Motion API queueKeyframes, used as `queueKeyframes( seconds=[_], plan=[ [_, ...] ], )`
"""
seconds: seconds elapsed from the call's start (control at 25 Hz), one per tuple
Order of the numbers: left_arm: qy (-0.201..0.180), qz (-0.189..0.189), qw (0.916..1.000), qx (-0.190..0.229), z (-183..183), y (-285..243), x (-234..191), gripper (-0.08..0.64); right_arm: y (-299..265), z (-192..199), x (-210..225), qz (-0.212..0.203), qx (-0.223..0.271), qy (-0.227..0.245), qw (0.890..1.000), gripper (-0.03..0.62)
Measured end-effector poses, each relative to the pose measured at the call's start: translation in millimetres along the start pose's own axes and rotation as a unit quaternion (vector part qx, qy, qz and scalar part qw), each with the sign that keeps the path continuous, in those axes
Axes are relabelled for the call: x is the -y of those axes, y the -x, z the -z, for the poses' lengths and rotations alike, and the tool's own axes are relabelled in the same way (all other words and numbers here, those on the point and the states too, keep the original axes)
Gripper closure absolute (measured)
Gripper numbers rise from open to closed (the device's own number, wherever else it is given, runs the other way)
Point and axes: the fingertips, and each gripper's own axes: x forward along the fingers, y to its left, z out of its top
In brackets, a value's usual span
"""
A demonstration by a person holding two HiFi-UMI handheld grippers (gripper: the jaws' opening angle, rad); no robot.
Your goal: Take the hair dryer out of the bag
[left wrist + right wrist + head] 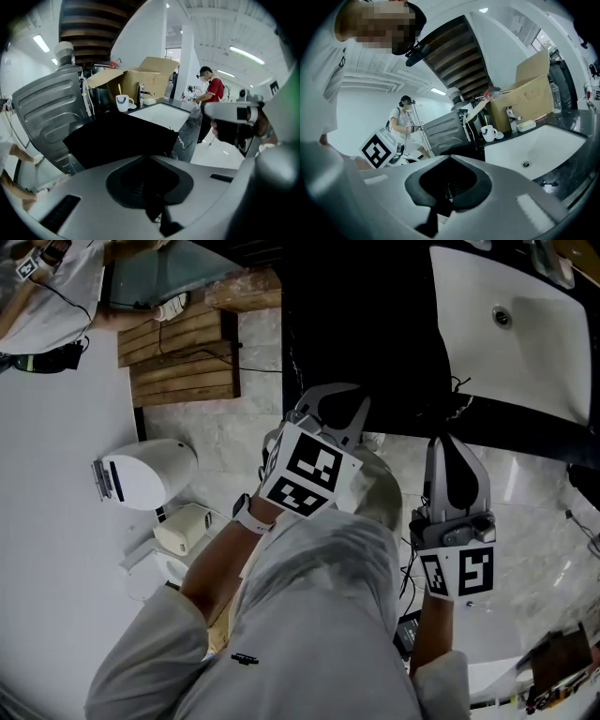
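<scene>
A black bag (375, 324) lies on the dark counter to the left of the white sink (511, 343). In the left gripper view it is a matte black sheet (122, 138) right in front of the jaws. My left gripper (330, 395) (150, 158) is shut, with its tips at the bag's near edge and seemingly pinching the fabric. My right gripper (448, 442) (449, 158) is shut on nothing, level by the counter's front edge to the right of the bag. No hair dryer shows in any view.
Behind the sink (534, 150) stand a white mug (123, 102), a tap and an open cardboard box (143, 77). A grey ribbed metal unit (51, 117) stands left of the counter. On the floor are a white rounded appliance (141, 474) and wooden slats (178, 352). People stand farther back.
</scene>
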Motion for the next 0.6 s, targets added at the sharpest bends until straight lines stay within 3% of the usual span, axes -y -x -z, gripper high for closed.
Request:
queueKeyframes(
  seconds=[0.2,0.28,0.36,0.48,0.6],
  plan=[
    [0.078,0.039,0.9956,0.033,-19,7,-6,0.545,-1,7,2,0.006,-0.003,-0.012,1.000,0.581],
    [0.085,0.041,0.9947,0.039,-24,9,-9,0.545,-4,10,-2,-0.005,-0.009,-0.016,1.000,0.576],
    [0.088,0.043,0.9943,0.043,-29,11,-10,0.545,-8,15,-5,-0.017,-0.019,-0.019,1.000,0.518],
    [0.098,0.048,0.9926,0.053,-38,14,-12,0.545,-15,19,-10,-0.026,-0.030,-0.011,0.999,0.493],
    [0.097,0.032,0.9928,0.063,-46,18,-20,0.545,-25,24,-12,-0.028,-0.046,-0.001,0.999,0.461]
  ],
)
